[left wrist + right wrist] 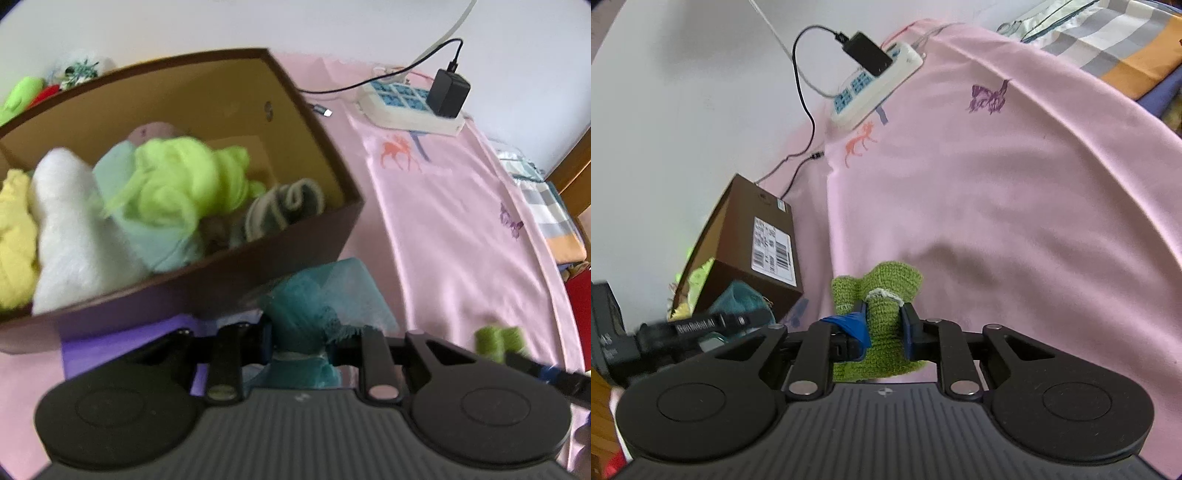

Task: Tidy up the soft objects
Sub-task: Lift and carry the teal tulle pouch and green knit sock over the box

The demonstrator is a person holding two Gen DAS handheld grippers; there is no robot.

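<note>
Right gripper (884, 325): blue-padded jaws pinched on a green crocheted piece (882, 295) with white trim, held above the pink sheet (1015, 221). Left gripper (312, 339): clamped on a teal mesh cloth (317, 295) just beside the brown cardboard box (314, 122). The box holds a lime fluffy bundle (184, 181) and a white fuzzy item (70, 236). Its barcode label (774, 251) is unreadable.
</note>
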